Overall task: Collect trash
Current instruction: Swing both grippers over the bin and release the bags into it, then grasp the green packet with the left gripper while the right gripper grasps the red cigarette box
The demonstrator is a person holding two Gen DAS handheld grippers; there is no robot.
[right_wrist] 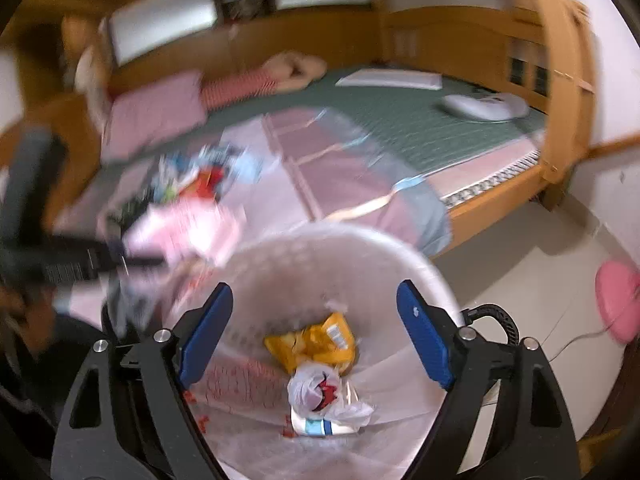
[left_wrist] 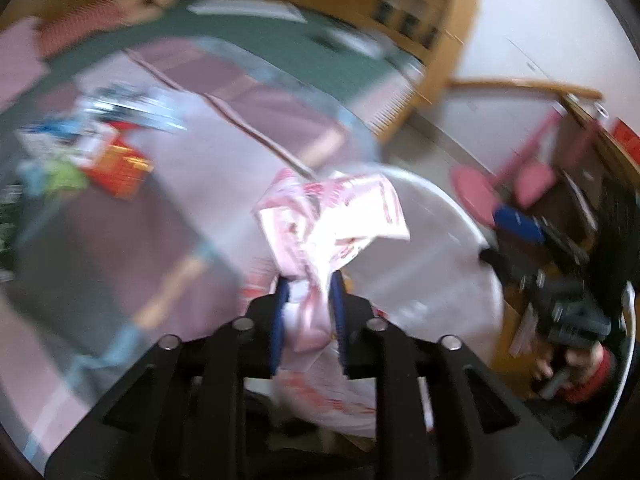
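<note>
Our left gripper [left_wrist: 308, 300] has its blue jaws closed on a crumpled pink-and-white plastic wrapper [left_wrist: 332, 216], which bunches up between the pads and fans out above them. The view is blurred, but the wrapper hangs over the edge of the round white plastic trash basket [left_wrist: 432, 208], beside the bed with its pink and grey quilt [left_wrist: 224, 160]. More loose trash, a heap of red, green and blue packets [left_wrist: 100, 152], lies on the quilt to the left.

Our right gripper [right_wrist: 316, 332] hangs over the mouth of the same white basket [right_wrist: 280, 256], its jaws wide open with nothing between them. Inside the lined basket we see a crumpled yellow snack bag [right_wrist: 312, 344], a white plastic bag with a red print [right_wrist: 320, 392] in front of it, and a small white-and-blue carton [right_wrist: 316, 426] nearest us. In this view the left gripper [right_wrist: 132, 258] comes in from the left edge with the pink wrapper [right_wrist: 184, 228] at the basket's rim. A pink round cushion [right_wrist: 616, 300] lies on the pale floor at the right.
</note>
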